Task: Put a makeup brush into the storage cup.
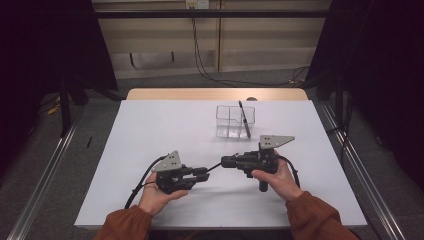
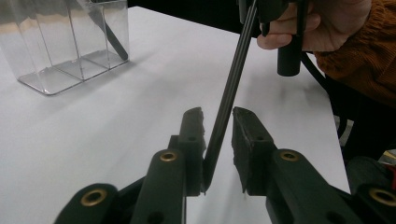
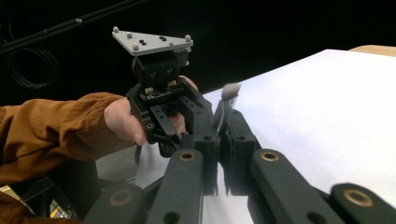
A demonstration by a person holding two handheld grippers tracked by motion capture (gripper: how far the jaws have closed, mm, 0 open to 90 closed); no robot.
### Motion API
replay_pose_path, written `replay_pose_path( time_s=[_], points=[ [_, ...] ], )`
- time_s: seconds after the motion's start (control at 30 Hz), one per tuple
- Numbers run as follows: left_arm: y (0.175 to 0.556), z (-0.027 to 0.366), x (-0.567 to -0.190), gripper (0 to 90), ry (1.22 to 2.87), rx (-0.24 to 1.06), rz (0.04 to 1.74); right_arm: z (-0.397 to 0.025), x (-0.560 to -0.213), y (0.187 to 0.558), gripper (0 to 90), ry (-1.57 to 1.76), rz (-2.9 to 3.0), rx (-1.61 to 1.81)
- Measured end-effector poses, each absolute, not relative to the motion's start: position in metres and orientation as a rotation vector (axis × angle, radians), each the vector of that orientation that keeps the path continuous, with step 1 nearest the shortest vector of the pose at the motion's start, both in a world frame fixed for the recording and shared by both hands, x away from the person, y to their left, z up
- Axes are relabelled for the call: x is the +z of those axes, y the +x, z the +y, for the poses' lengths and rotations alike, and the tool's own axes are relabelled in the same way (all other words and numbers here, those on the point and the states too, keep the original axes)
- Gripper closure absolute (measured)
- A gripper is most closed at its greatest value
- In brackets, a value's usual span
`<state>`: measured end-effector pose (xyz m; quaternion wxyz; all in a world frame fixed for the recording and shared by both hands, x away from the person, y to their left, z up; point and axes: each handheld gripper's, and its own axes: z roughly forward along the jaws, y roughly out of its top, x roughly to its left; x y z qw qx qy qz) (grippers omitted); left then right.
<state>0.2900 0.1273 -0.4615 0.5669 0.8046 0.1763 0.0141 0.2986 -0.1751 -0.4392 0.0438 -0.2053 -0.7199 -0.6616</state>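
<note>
A thin black rod [image 1: 215,167] spans the gap between my two grippers over the front of the white table [image 1: 150,130]. My right gripper [image 1: 225,161] is shut on one end; in the right gripper view its jaws [image 3: 223,121] stand close together, with the rod's blurred tip [image 3: 229,93] poking out above them. The rod [image 2: 233,79] slants down into my left gripper [image 2: 217,114], which is open. The rod's lower end leans on the left jaw, clear of the other. A clear divided container [image 1: 227,125] stands behind, holding another black rod [image 1: 244,120].
The container [image 2: 56,46] sits at the upper left of the left gripper view, away from the jaws. A wooden strip [image 1: 215,94] borders the table's far edge. Dark curtains and metal floor rails flank the table.
</note>
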Motion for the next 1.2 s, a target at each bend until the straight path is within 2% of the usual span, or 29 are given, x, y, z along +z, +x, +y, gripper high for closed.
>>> replay_pose_path(
  time_s=[0.07,0.5,0.63,0.77,0.93,1.07,1.2],
  points=[
    [0.29,0.127,-0.462,66.5,1.892,0.048,0.428,-0.175,-0.439,0.298,86.2,-0.624,-2.216,-2.03],
    [0.29,0.134,-0.458,48.6,1.875,0.094,0.501,-0.182,-0.436,0.3,86.3,-0.656,-2.24,-2.024],
    [0.289,0.136,-0.456,37.8,1.861,0.128,0.539,-0.186,-0.435,0.301,86.3,-0.682,-2.244,-2.025],
    [0.29,0.139,-0.454,22.8,1.845,0.163,0.574,-0.191,-0.433,0.302,86.3,-0.706,-2.248,-2.02],
    [0.29,0.145,-0.449,9.8,1.834,0.233,0.603,-0.195,-0.432,0.302,86.3,-0.732,-2.257,-2.026],
    [0.292,0.15,-0.447,4.2,1.805,0.204,0.648,-0.199,-0.432,0.302,86.2,-0.749,-2.265,-2.016],
    [0.29,0.158,-0.443,3.4,1.784,0.228,0.668,-0.203,-0.429,0.302,86.2,-0.74,-2.278,-2.02]
  ],
)
